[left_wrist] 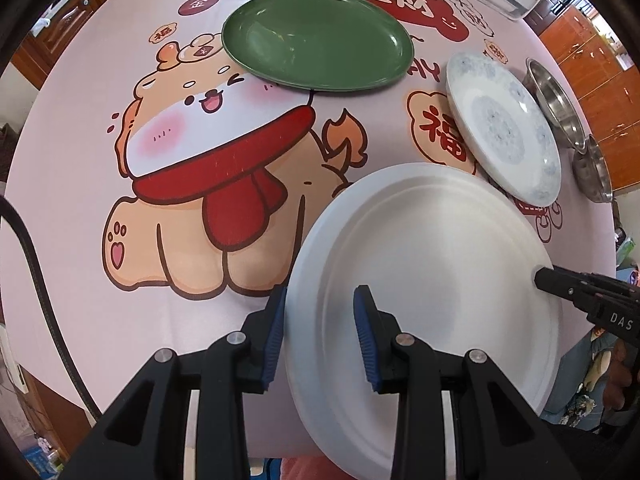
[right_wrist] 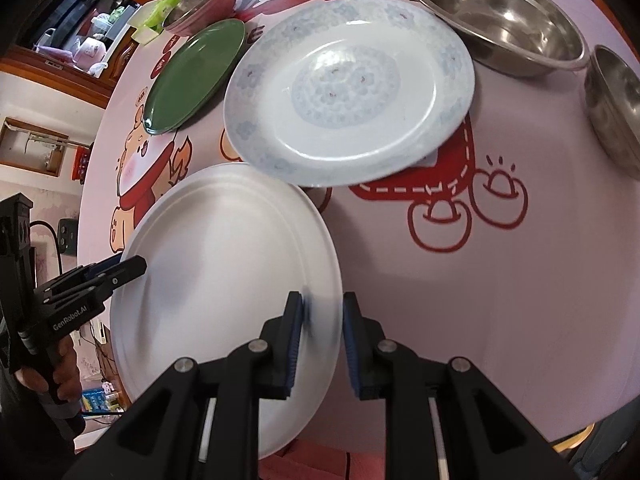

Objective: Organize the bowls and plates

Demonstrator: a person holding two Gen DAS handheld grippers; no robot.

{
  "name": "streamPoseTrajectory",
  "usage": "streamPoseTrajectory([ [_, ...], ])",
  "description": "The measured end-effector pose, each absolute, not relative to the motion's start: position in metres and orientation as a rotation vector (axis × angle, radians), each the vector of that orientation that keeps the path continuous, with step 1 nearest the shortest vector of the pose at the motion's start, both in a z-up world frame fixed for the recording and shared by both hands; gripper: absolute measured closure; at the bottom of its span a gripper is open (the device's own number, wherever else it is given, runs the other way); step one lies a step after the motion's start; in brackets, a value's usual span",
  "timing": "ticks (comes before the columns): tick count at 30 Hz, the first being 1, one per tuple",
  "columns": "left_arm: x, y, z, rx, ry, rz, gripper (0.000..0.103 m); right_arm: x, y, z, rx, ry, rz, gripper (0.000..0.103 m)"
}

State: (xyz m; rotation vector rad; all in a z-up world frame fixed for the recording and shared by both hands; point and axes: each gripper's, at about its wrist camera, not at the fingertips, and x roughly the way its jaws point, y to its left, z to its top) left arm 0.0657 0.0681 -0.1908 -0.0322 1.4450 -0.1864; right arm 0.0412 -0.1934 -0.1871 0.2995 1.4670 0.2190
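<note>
White plate (left_wrist: 432, 264) overhanging near edge of surface (left_wrist: 72, 208), rim accessible from both sides. Left tongs (left_wrist: 320, 332) straddling left rim, pads apparently clamped. Right tongs (right_wrist: 322, 340) clenched on opposite rim. Two-sided grip probably for level lift toward patterned plate (right_wrist: 348, 88).

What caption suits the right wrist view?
Both grippers hold the white plate by opposite rims, beside the patterned plate.

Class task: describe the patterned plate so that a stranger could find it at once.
Start at the round table with the cartoon-dog cloth. Between the plain white plate and the large steel bowl lies the pale-blue floral porcelain plate, the only patterned plate.
</note>
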Motion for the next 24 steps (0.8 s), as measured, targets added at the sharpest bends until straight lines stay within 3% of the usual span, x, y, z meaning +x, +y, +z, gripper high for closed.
streamPoseTrajectory([
  [24,0.074,0.069,-0.191,-0.034,1.407,-0.230,0.072,0.038,-0.189,-0.190,0.335,1.431,0.122,0.080],
])
